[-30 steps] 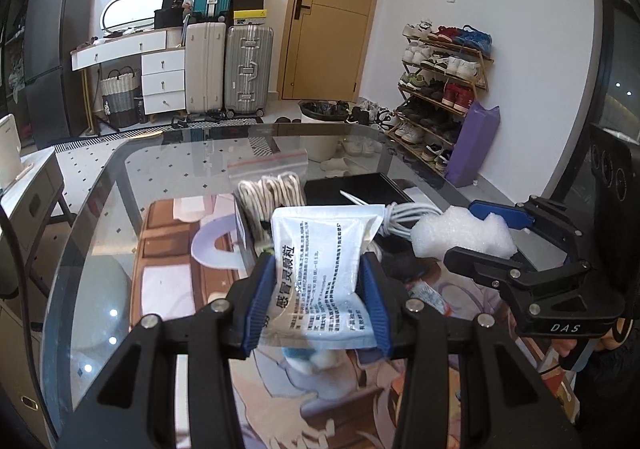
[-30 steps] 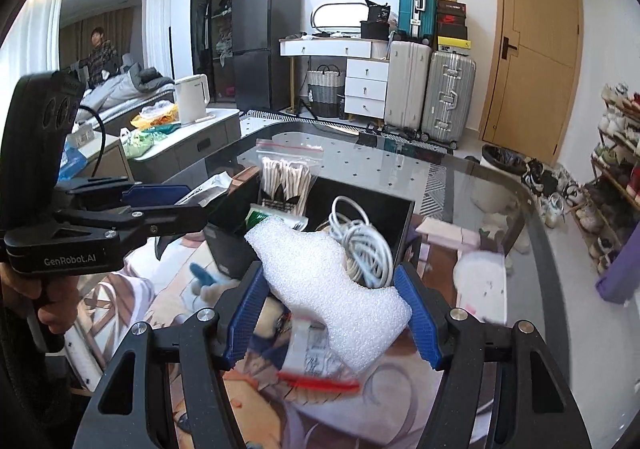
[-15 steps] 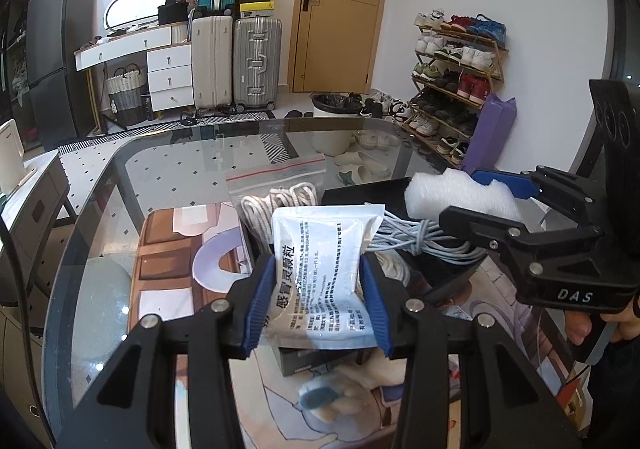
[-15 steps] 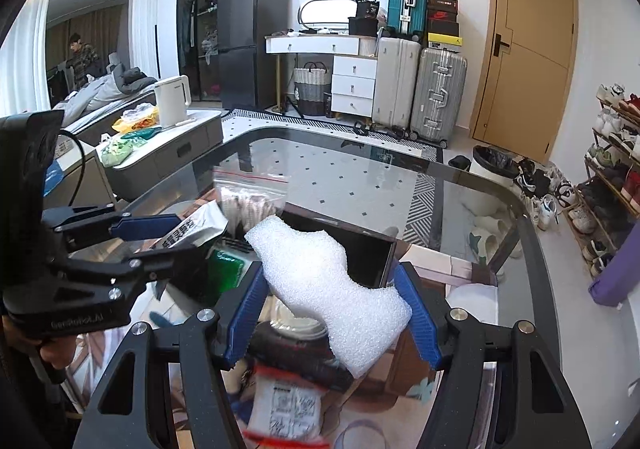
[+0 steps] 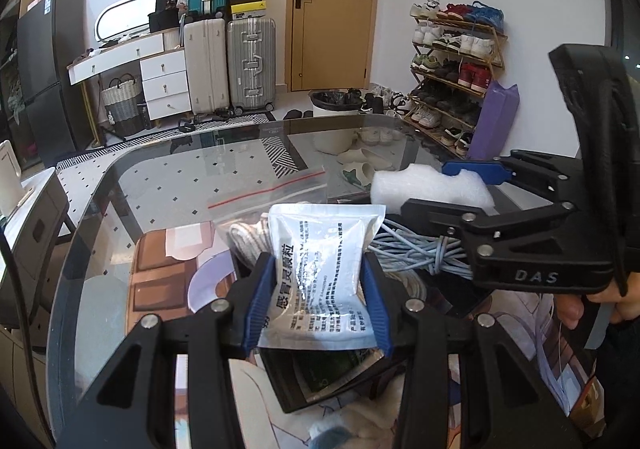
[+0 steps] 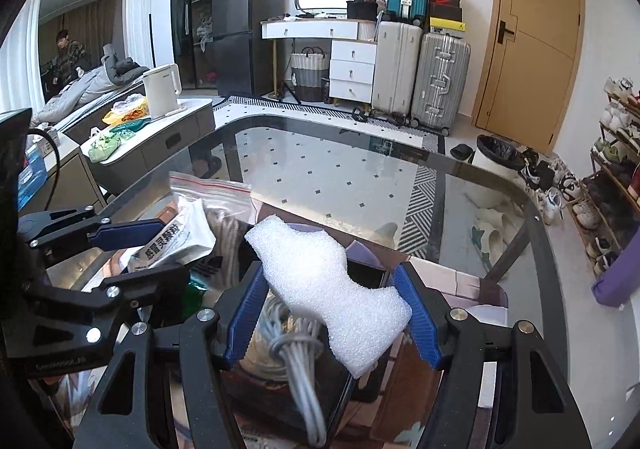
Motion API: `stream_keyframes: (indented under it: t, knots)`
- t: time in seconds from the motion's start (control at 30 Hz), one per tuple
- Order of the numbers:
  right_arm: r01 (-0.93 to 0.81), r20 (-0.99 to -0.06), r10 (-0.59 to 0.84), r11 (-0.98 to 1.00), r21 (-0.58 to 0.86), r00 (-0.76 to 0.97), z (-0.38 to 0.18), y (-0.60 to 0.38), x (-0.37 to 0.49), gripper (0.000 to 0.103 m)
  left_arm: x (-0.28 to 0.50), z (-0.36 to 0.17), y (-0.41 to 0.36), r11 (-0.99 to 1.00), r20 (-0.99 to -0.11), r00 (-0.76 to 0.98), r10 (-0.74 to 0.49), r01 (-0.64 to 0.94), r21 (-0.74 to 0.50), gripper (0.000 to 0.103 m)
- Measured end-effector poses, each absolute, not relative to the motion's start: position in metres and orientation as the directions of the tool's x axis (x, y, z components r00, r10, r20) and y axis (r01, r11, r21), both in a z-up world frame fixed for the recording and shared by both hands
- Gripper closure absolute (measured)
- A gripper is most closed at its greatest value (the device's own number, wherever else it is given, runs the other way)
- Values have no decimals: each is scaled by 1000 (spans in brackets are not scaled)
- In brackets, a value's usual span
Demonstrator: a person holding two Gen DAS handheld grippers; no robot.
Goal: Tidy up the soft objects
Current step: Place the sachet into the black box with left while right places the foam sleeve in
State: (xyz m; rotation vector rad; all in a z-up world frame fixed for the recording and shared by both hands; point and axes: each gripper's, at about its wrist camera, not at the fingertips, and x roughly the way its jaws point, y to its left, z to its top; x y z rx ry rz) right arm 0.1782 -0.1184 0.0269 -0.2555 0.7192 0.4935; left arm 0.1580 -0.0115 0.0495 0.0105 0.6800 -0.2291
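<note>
White printed sachet (image 5: 324, 273) upright, pinched – white foam piece (image 6: 332, 289) tilted, held above black box (image 6: 368, 277).

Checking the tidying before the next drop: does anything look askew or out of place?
The grey cable bundle spills over the black box's near wall instead of lying inside. The foam piece sits crooked in the right tongs. The packet in the left tongs looks fine.

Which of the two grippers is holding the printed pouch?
The left gripper: its blue pads clamp the white printed pouch. The right gripper instead holds a white foam piece.
</note>
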Motion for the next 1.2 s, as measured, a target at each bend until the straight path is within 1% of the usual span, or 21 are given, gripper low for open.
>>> stream_keyframes:
  t: [0.2, 0.6, 0.63, 0.7, 0.73, 0.83, 0.9, 0.93, 0.97, 1.03, 1.1, 1.2]
  knots:
    - [-518, -700, 337, 853, -56, 630, 14, -117, 188, 36, 160, 42, -18, 976, -638, 748, -185, 217, -30, 60]
    - [-516, -702, 309, 851, -97, 642, 4, -107, 185, 36, 158, 37, -13, 971, -630, 748, -211, 234, -48, 60]
    - [-518, -703, 310, 850, -96, 640, 4, -108, 184, 35, 158, 38, -12, 971, -629, 747, -215, 234, -54, 60]
    - [-524, -698, 323, 847, -88, 639, 3, -109, 182, 26, 159, 38, -12, 968, -628, 743, -232, 241, -72, 57]
    - [-525, -695, 322, 846, -93, 643, 4, -109, 181, 25, 159, 38, -12, 966, -628, 740, -239, 247, -77, 55]
    - [-524, -684, 321, 845, -105, 655, 8, -113, 175, 24, 160, 37, -11, 957, -635, 722, -275, 266, -111, 53]
    - [-514, -678, 319, 852, -101, 662, 12, -119, 171, 21, 157, 36, -13, 955, -634, 721, -282, 272, -116, 51]
    - [-504, -674, 315, 858, -99, 668, 13, -123, 169, 19, 156, 37, -14, 955, -631, 722, -284, 274, -116, 47]
    - [-494, -668, 315, 864, -92, 675, 15, -129, 167, 15, 154, 38, -14, 952, -627, 721, -293, 279, -124, 45]
    - [-484, -653, 327, 873, -68, 683, 19, -141, 160, 10, 150, 42, -12, 947, -615, 723, -316, 285, -151, 36]
    - [-473, -637, 342, 880, -40, 690, 24, -154, 153, 5, 145, 44, -9, 948, -607, 730, -315, 271, -165, 35]
    - [-450, -628, 349, 893, -4, 696, 29, -171, 143, 2, 136, 47, -2, 951, -597, 740, -310, 251, -183, 32]
